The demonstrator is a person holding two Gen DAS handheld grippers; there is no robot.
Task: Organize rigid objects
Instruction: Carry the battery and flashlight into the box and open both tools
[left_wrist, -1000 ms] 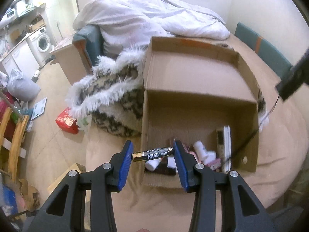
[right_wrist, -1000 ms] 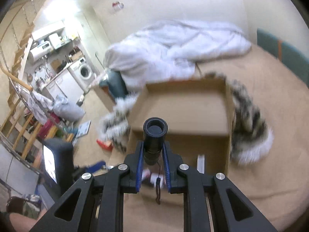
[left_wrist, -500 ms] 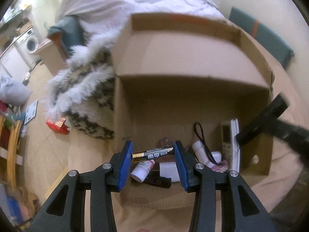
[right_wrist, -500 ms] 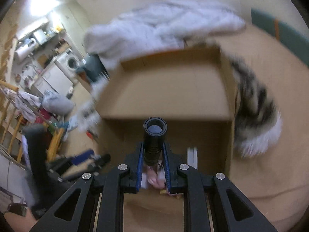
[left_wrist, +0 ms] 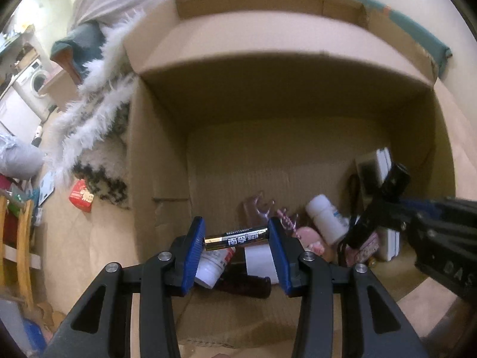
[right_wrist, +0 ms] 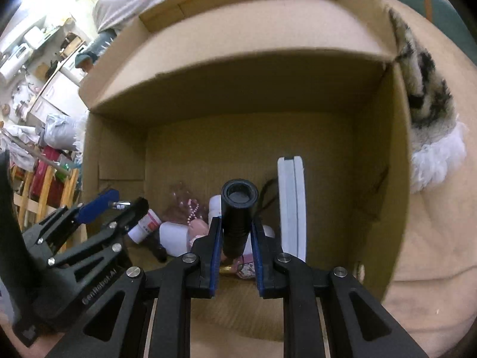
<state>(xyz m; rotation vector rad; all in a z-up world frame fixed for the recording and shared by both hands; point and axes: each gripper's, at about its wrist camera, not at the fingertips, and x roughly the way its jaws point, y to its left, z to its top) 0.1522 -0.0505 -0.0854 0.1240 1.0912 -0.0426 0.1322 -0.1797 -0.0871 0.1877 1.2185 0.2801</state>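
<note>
Looking along the left wrist view, the left gripper [left_wrist: 237, 240] pinches a black-and-gold battery [left_wrist: 237, 238] crosswise, end to end between its blue pads [left_wrist: 195, 255]. It hangs just over the near edge of the open cardboard box [left_wrist: 161, 161], above the clutter on the box floor: a white pill bottle [left_wrist: 326, 219] lying on its side, a dark bottle [left_wrist: 247, 286] below the battery, and a flat white device [left_wrist: 380, 167] propped against the right wall. The right gripper [left_wrist: 384, 208] reaches in from the right, clamped on a black flashlight [left_wrist: 393, 183]. A fluffy patterned blanket [left_wrist: 95, 125] lies outside the box on the left.

From the right wrist view, the right gripper [right_wrist: 237, 244] grips the flashlight [right_wrist: 240, 208] upright between its narrow-set blue pads, lens end toward the camera, over the box interior [right_wrist: 375, 164]. The flat white device [right_wrist: 291, 203] stands on edge just to its right. The left gripper [right_wrist: 119, 205] shows at the left with the battery tip [right_wrist: 120, 205] between its pads, over a red-labelled white bottle [right_wrist: 144, 225].
</note>
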